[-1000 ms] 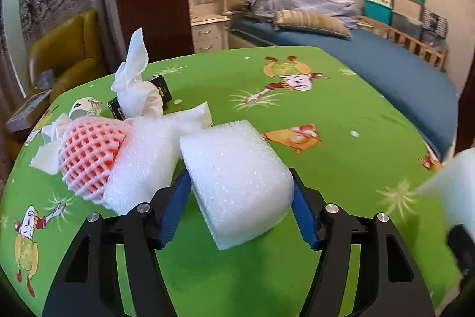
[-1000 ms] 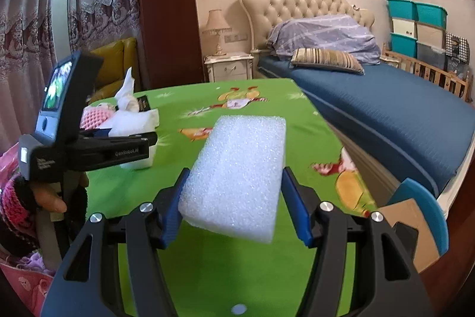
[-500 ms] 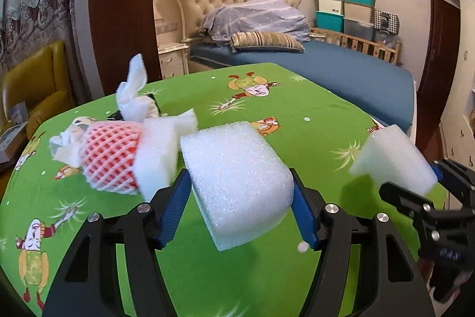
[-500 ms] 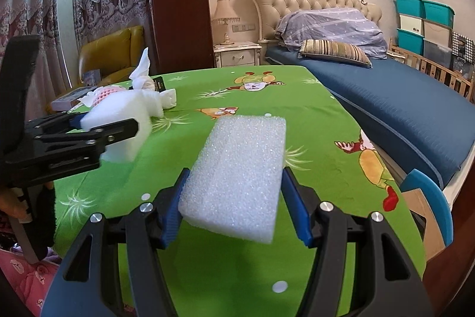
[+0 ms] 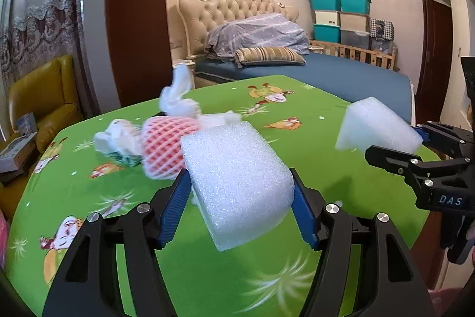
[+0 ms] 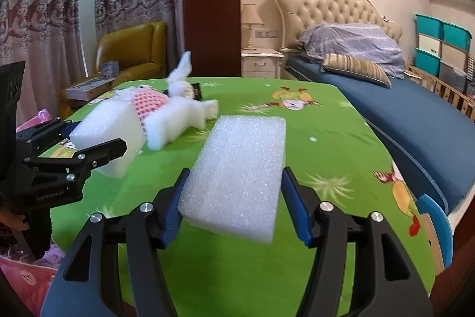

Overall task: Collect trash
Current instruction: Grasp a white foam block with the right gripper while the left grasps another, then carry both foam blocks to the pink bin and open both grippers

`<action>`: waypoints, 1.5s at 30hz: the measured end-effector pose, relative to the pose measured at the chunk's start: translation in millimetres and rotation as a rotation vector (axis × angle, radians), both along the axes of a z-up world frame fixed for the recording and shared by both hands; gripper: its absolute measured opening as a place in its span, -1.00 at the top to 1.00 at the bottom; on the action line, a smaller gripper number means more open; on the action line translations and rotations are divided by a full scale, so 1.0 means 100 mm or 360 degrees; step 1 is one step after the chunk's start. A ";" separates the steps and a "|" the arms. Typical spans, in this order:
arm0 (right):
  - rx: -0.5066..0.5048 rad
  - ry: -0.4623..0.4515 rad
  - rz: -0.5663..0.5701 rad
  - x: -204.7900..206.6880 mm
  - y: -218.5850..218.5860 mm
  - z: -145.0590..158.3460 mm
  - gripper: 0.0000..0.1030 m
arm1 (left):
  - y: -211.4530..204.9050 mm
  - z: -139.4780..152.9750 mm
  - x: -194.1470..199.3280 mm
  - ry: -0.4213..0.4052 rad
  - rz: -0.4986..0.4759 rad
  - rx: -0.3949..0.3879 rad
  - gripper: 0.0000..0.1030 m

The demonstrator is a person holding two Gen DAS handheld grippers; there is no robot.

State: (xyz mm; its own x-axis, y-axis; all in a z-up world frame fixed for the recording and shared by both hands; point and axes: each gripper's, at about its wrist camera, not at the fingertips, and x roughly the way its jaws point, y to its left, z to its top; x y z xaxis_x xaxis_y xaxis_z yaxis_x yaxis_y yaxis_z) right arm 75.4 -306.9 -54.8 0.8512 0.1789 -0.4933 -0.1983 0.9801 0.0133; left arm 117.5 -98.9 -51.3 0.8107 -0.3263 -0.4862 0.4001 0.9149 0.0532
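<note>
In my left wrist view, my left gripper (image 5: 240,198) is clamped on a chunky white foam block (image 5: 237,180), its blue pads pressing both sides, held above the green tablecloth (image 5: 207,281). Beyond it, toward the table's far left edge, lies the remaining trash: a pink foam net (image 5: 163,147) with crumpled white tissue (image 5: 178,103) against it. At the right edge of this view my right gripper (image 5: 415,150) holds a second foam slab (image 5: 374,127) over the table's right side.

In my right wrist view, my right gripper (image 6: 234,198) is closed on the flat foam slab (image 6: 240,171), above the tablecloth (image 6: 326,144) near its front edge. My left gripper (image 6: 74,147) enters from the left with its foam block (image 6: 109,132). Behind them, near the far left corner, sit the pink net (image 6: 148,106), the tissue (image 6: 181,79) and a white foam piece (image 6: 181,118).
</note>
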 end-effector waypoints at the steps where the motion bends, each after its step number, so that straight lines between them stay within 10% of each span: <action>1: -0.0009 -0.0004 0.0018 0.01 0.06 0.02 -0.15 | 0.07 0.01 -0.03 -0.0008 0.0015 -0.0009 -0.19; 45: -0.0172 0.0053 0.1047 0.41 3.45 0.23 -0.16 | 3.13 0.13 -1.08 -0.0047 0.1033 -0.0099 -0.21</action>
